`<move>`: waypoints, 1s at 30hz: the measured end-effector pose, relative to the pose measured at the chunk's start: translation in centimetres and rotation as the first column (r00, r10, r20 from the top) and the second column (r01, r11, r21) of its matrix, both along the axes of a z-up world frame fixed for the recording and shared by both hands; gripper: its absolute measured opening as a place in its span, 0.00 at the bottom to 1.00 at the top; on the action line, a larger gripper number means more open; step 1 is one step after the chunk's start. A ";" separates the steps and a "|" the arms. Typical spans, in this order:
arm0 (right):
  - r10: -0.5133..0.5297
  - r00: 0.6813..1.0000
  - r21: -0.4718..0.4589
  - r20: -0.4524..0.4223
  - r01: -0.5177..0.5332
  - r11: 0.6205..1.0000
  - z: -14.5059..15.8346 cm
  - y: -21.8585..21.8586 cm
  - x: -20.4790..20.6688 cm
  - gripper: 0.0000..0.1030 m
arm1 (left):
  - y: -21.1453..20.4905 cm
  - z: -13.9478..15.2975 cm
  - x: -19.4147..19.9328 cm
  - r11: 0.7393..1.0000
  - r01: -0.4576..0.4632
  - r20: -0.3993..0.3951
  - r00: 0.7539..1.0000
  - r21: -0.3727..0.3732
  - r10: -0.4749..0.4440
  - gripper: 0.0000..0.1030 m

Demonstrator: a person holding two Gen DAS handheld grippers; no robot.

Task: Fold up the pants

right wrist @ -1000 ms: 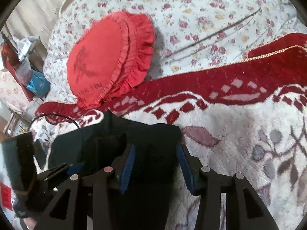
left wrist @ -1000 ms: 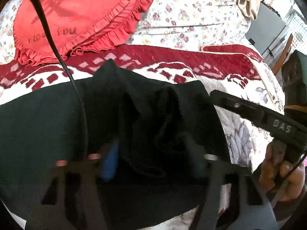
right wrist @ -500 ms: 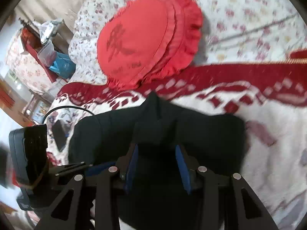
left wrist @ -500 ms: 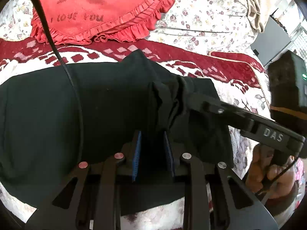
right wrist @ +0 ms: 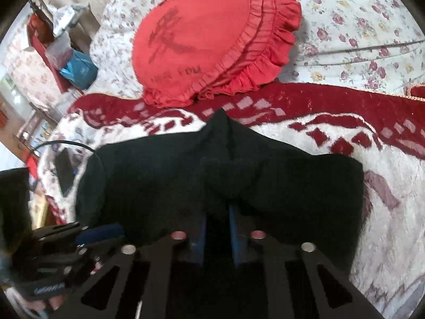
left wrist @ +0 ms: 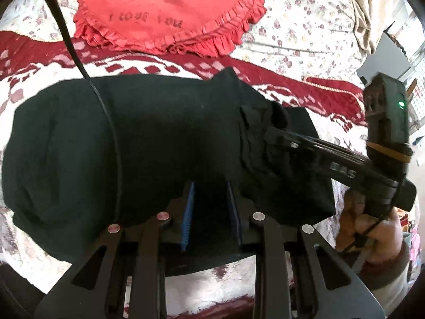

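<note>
Change since earlier frames: both of your grippers have narrowed from a wide spread, and the red cushion (left wrist: 170, 13) now sits higher and more central in the left wrist view
Left gripper (left wrist: 211, 207): blue pads stand a narrow gap apart, with a fold of the black pants (left wrist: 159, 146) between them; the pads appear to press on the cloth
Right gripper (right wrist: 217, 228): jaws are closing, pads close together, with dark fabric bunched between them
Pants location: they lie on the red-and-white patterned blanket (right wrist: 372, 212), near the red cushion but apart from it, on the side toward you
Pants axis: long axis runs left to right across both views; a small peak of cloth points away from you toward the cushion
Left view only: your right hand (left wrist: 372, 226) is wrapped around the right tool's handle, a green light shows on that tool's block, and a black cable (left wrist: 79, 61) is draped across the left part of the pants
Right view only: the left gripper (right wrist: 101, 232) is at the lower left edge, blurred, and cluttered furniture stands beyond the bed's far left side
Floral sheet (right wrist: 372, 26): covers the bed behind the blanket
</note>
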State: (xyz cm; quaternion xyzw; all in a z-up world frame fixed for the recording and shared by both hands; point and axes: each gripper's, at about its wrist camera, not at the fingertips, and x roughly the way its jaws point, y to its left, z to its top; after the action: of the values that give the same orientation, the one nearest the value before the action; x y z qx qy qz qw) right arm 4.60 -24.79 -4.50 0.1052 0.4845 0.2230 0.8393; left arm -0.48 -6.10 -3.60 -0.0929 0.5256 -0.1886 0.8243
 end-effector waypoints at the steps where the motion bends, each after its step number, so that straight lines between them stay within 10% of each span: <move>1: 0.011 1.000 0.009 0.001 -0.011 1.000 0.4 0.0 -0.2 0.13 | 0.1 0.2 0.0 1.000 -0.004 0.008 1.000 -0.002 0.004 0.22; 17: 0.038 0.993 0.014 0.113 -0.040 0.999 5.1 0.8 -2.8 0.36 | 1.6 0.9 -0.3 0.997 -0.069 0.042 0.997 0.018 0.068 0.47; 30: 0.042 0.999 -0.165 0.033 -0.036 0.986 -0.4 3.7 -2.0 0.32 | 3.9 2.5 -1.7 0.988 -0.136 0.110 0.986 0.076 0.127 0.57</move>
State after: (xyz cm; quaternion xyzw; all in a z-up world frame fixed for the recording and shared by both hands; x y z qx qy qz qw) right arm 2.65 -21.07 -4.89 0.0221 0.4878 0.2005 0.8493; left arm -2.22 -2.22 -1.13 -0.0831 0.4819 -0.1166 0.8645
